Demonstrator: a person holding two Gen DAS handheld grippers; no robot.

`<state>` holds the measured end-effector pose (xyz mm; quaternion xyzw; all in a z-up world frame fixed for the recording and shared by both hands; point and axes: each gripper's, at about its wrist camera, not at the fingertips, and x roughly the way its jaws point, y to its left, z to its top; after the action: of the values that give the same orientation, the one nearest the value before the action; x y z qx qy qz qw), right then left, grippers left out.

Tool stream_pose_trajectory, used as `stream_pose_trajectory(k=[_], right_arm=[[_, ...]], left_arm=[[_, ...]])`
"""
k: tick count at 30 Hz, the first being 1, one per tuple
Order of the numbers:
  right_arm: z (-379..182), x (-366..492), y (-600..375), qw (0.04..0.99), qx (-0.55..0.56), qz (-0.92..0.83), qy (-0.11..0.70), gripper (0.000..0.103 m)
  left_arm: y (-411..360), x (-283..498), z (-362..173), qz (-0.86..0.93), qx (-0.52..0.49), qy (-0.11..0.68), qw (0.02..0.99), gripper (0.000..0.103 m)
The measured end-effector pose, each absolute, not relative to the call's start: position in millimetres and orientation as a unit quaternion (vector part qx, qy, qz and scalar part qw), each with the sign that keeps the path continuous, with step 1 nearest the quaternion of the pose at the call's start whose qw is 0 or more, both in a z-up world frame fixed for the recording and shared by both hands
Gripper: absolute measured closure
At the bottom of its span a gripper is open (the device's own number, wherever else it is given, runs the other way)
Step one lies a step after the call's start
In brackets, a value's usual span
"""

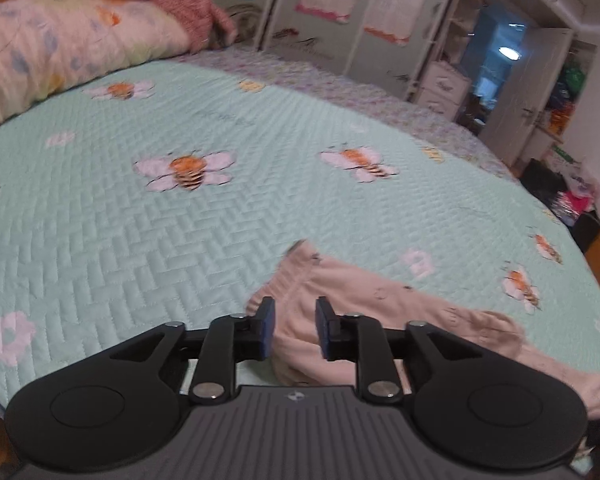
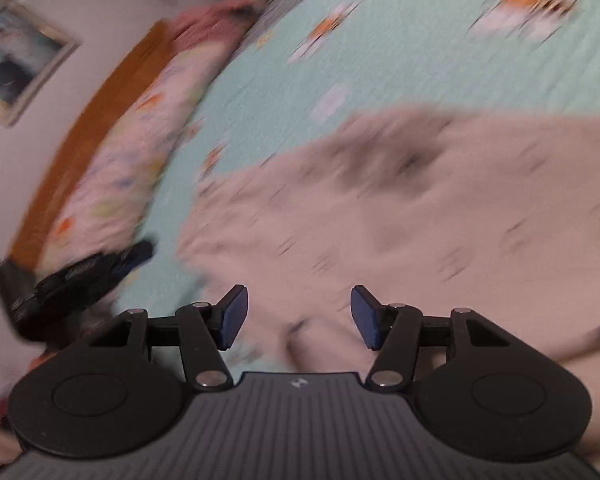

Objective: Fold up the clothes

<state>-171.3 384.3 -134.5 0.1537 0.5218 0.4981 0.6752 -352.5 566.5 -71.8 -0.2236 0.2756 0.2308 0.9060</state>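
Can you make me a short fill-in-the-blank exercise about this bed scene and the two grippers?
1. The quilt on the bed is printed with flowers and ____.
2. The garment lying on the quilt is pale ____.
3. The left gripper has ____ pads on its fingers.
4. Nothing is clamped by the right gripper; it is ____.

Missing words: bees; pink; blue; open

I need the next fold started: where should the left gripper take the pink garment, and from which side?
Take the pink garment at its raised corner with the seam, coming from the near side, low over the quilt; that edge juts free, likely letting one finger slip underneath.
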Motion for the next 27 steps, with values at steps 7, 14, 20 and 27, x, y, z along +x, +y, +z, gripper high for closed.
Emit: stream_pose_trajectory(k=[7, 14, 20, 27], right_arm=[[-124, -236, 381, 0.658, 0.038, 0.549, 0.514, 0.044], [-124, -217, 348, 0.678, 0.114, 0.5, 0.526, 0.043], [-135, -206, 334, 0.669, 0.154, 0.477, 0.548, 0.039], [-148, -208, 327, 0.668, 0.204, 0.457, 0.551, 0.039]], left_arm=[[542, -321, -88, 0.12, -0.23, 0.315, 0.913, 0.068], [542, -327, -111, 0.136, -0.294, 0.319, 0.891, 0.068], [581, -382, -145, 0.229, -0.487, 0.266, 0.799, 0.057], [598, -371, -165, 0.204, -0.548, 0.229, 0.778, 0.055]])
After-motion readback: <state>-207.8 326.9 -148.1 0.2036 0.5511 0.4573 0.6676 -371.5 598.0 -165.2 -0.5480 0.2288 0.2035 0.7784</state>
